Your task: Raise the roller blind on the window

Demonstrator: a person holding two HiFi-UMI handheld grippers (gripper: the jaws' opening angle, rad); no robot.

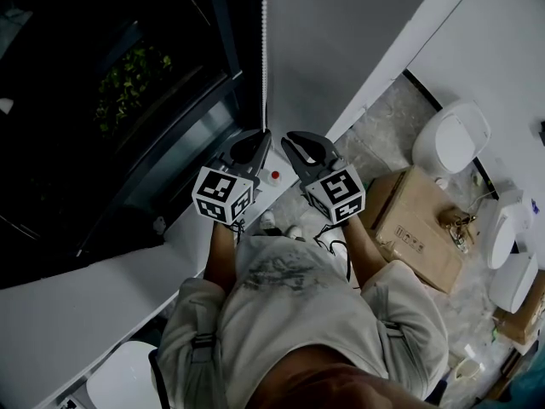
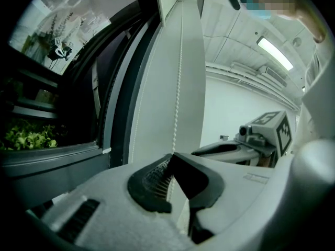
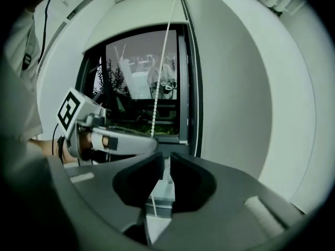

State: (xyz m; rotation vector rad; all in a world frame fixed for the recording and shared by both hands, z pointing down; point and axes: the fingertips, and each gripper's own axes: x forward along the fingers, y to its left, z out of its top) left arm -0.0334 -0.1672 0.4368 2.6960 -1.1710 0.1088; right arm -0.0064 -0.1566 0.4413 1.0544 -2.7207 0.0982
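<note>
Pale grey T-shirt (image 1: 298, 313); left gripper (image 1: 261, 139) and right gripper (image 1: 294, 143) grey, black-and-white square markers

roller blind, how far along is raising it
Done: most of the window glass already shows bare below a pale panel up top, likely the blind. In hand: left gripper is shut on the bead chain; right gripper sits beside it, jaws a slit apart. Left: more pulls, if any blind remains.
</note>
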